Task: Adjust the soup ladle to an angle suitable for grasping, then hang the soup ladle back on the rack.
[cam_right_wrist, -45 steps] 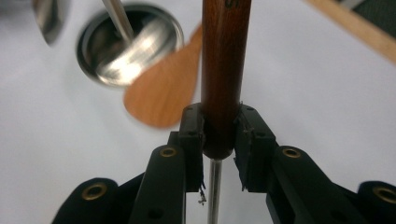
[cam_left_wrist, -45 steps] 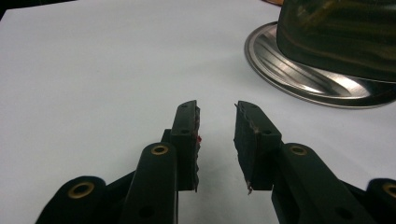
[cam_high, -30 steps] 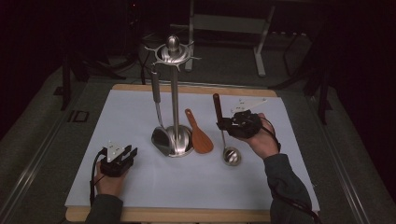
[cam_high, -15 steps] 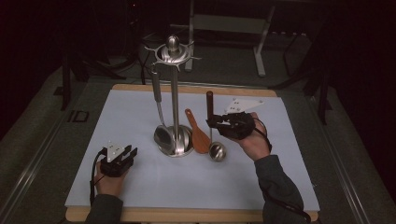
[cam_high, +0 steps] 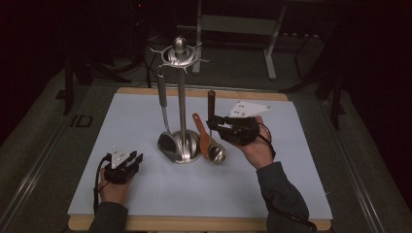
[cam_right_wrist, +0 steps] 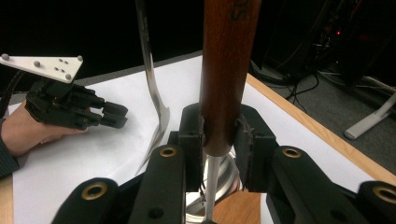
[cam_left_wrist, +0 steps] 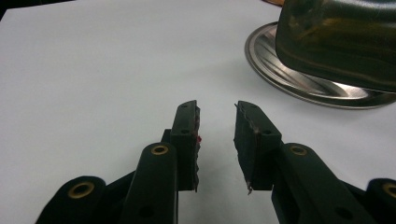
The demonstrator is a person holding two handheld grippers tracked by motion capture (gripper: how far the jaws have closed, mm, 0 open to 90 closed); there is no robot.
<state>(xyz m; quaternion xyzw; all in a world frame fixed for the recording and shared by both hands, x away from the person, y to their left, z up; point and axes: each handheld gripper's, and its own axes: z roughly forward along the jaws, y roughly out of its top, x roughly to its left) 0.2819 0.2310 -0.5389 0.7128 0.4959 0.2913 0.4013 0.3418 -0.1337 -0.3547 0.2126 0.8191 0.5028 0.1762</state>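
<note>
Over by the counter's near-left corner: left tool resting low on the white mat, jaws parted a narrow gap, nothing between them, stand's base just ahead of it. Mid-counter: steel utensil stand upright, hook ring up top, a metal server hanging from one hook, a wooden spatula lying against the base. Right of the stand: right tool clamped on the dark wooden handle of the ladle, handle up, steel bowl down near the mat. Long axis near vertical, handle top well below the hooks. Hook ring up and to the left of the right tool; right hand clearly the nearer one. Probably a lift toward a free hook next.
</note>
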